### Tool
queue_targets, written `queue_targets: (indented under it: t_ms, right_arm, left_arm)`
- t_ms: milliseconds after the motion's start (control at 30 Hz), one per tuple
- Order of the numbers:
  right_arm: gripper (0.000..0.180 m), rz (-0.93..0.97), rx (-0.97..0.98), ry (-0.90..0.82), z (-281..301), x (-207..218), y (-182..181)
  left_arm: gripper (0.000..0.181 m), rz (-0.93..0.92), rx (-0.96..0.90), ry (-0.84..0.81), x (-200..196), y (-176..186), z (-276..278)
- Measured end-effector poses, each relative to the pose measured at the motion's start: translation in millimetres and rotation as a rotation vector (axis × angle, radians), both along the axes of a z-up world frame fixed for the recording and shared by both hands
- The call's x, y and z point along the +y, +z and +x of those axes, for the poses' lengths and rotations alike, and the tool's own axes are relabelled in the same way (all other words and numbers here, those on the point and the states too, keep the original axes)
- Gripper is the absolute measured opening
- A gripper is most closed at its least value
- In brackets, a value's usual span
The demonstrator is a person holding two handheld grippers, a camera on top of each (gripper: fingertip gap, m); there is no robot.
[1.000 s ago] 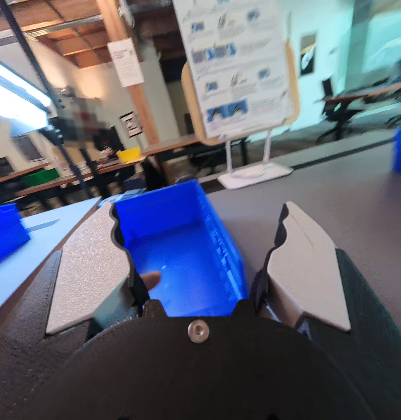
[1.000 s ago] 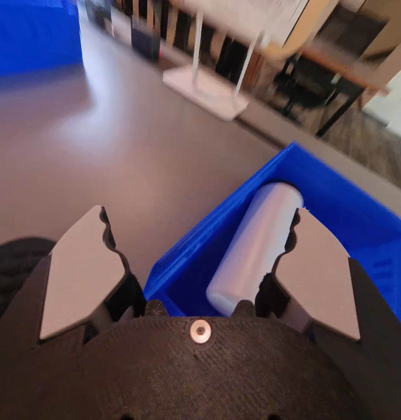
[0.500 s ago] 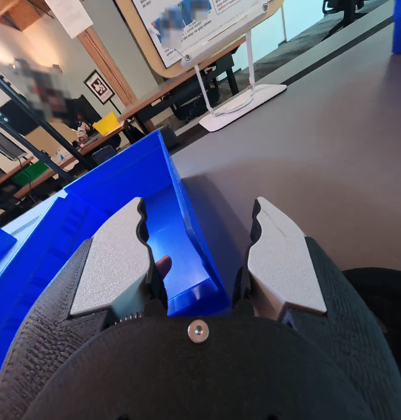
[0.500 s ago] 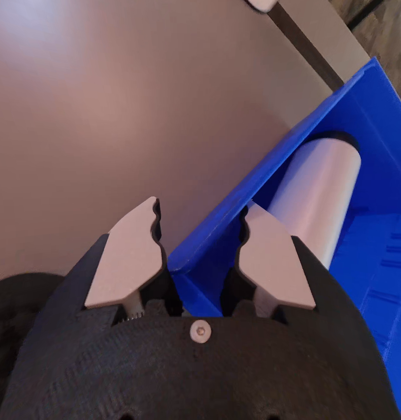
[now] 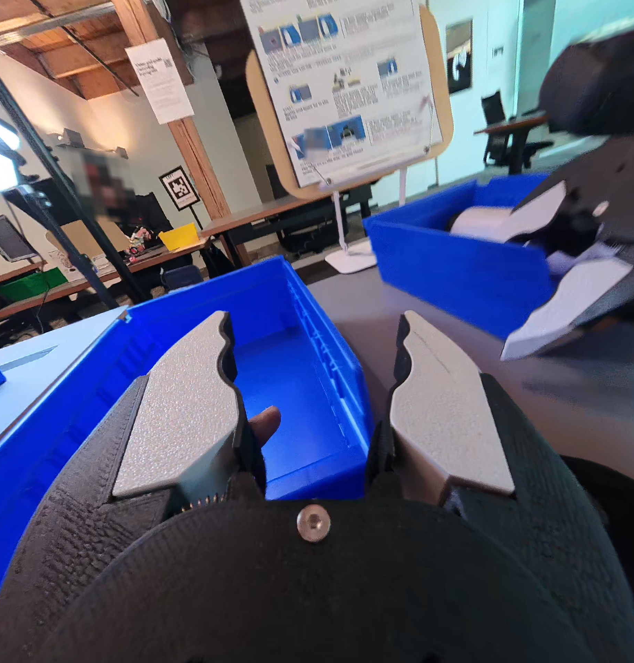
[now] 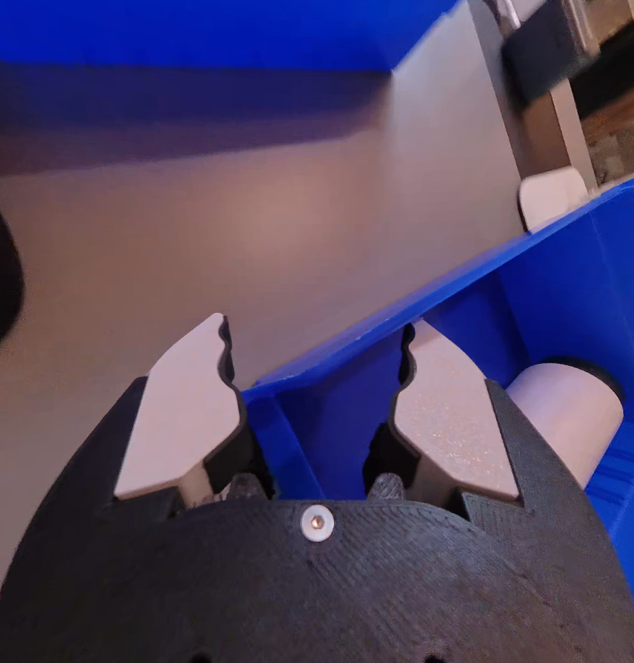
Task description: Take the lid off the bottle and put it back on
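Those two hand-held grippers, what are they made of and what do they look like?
Left gripper and right gripper look alike: rough black printed-looking plastic body, rounded at the back, one silver screw in the middle, and two pale grey speckled jaws with wavy black-lined inner edges. No cables visible.

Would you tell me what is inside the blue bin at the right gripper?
A pale bottle lies on its side inside the blue bin. Its far end is dark, perhaps the lid; the right gripper, open, covers its near end.

The pale cylindrical bottle (image 6: 574, 427) lies half hidden behind the right claw (image 6: 317, 355). Its lid end is unseen. The far blue plastic bin (image 5: 462, 265) is motion-blurred.
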State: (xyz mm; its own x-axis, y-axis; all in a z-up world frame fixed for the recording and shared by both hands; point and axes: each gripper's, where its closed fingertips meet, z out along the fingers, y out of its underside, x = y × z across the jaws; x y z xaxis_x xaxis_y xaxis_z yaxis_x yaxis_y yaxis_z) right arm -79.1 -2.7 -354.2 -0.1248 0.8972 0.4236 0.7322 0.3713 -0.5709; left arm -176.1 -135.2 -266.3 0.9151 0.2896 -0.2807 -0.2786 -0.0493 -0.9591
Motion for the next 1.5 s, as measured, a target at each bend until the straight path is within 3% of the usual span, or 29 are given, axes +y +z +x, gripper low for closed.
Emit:
queue_targets:
  t_ms: [200, 367, 600, 767, 967, 1033, 1067, 1133, 1233, 1333, 1500]
  right_arm:
    - [0.103, 0.017, 0.019, 0.154, -56, -46, -2]
    - [0.113, -0.104, 0.024, 0.289, -84, -86, 0]
    - [0.098, -0.159, 0.239, 0.469, -77, -109, 52]
    - [0.047, 0.168, 0.367, 0.760, -73, -132, 88]
    - [0.036, 0.852, 0.212, 0.940, -97, -138, 62]
    - [0.034, 0.931, 0.176, 0.983, -103, -143, 50]
    - [0.030, 0.972, 0.159, 0.983, -107, -143, 46]
    - [0.027, 1.073, 0.169, 0.984, -112, -144, 46]
    - [0.023, 1.176, 0.119, 0.942, -112, -135, 50]
    - [0.022, 1.150, 0.176, 0.895, -109, -129, 58]
    - [0.021, 1.251, 0.256, 0.806, -98, -122, 89]
  left_arm:
    - [0.087, 0.094, -0.002, 0.067, -34, 29, -29]
    - [0.085, 0.111, 0.008, 0.195, -62, 35, -66]
    - [0.084, 0.097, -0.021, 0.385, -100, 30, -117]
    - [0.085, 0.019, -0.101, 0.469, -113, 0, -155]
    - [0.076, -0.083, -0.262, 0.391, -103, -39, -177]
    - [0.070, -0.072, -0.305, 0.378, -100, -45, -185]
    - [0.056, -0.073, -0.320, 0.375, -99, -46, -188]
    - [0.010, -0.060, -0.307, 0.358, -96, -43, -189]
    - [0.002, -0.008, -0.296, 0.315, -95, -36, -185]
    - [0.002, 0.061, -0.116, 0.341, -103, -16, -172]
    - [0.002, 0.172, 0.012, 0.389, -111, 31, -148]
